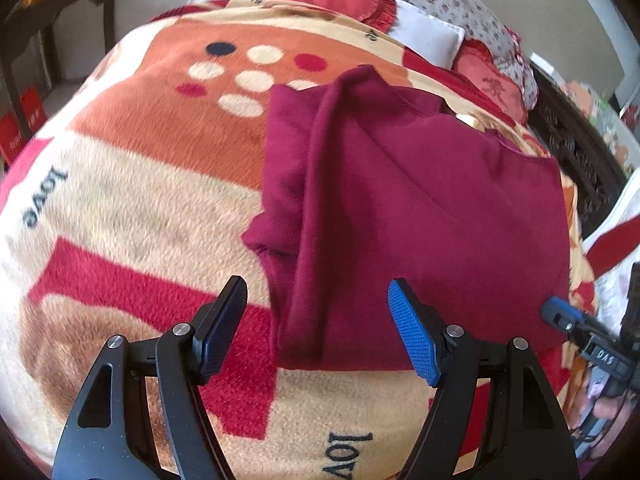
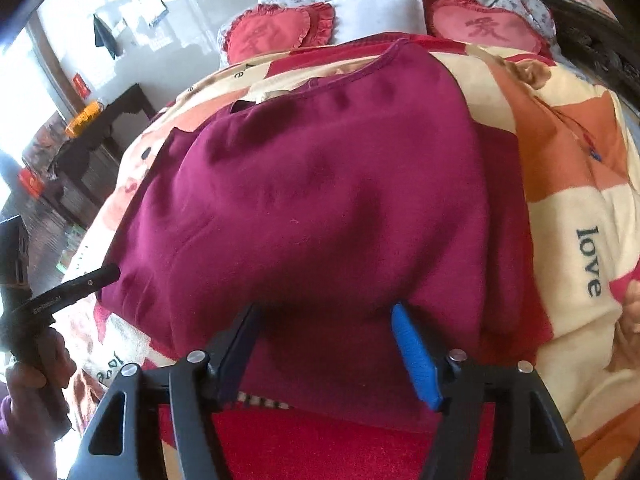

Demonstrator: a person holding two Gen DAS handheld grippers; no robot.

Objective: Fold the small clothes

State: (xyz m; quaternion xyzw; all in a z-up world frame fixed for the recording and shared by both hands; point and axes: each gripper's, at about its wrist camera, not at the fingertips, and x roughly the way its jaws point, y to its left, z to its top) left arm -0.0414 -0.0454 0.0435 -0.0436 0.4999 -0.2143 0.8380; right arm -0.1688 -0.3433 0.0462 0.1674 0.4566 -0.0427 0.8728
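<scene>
On the left, we held the left gripper (image 1: 316, 320) tilted steeply down over the bed, its jaws spread wide with nothing between the pads. Its dark finger hung above the red and cream blanket (image 1: 132, 208), and its blue finger hung above the near left part of the maroon garment (image 1: 420, 208). In the right wrist view this gripper (image 2: 108, 272) showed only as a thin dark tip at the garment's left edge, with our left hand (image 2: 36, 364) wrapped round its handle lower down; whether the tip touched the cloth we could not tell.

The garment (image 2: 320, 184) lay flat in the middle of the bed on the blanket (image 2: 576, 216), partly folded, one side turned over so that a long ridge ran down its left part. Its long axis ran from the near edge of the bed towards the pillows; the neckline end pointed at the head of the bed, where two red heart cushions (image 2: 276, 32) lay, and the hem end pointed at us.

On the right, the right gripper (image 2: 324, 324) also pointed steeply downward, at the garment's near hem. Its jaws stood apart, the cloth bulging up just beyond the fingertips and lying under them, but the pads did not press on it. From the left wrist view, the right gripper (image 1: 554, 314) appeared at the garment's right near corner.
</scene>
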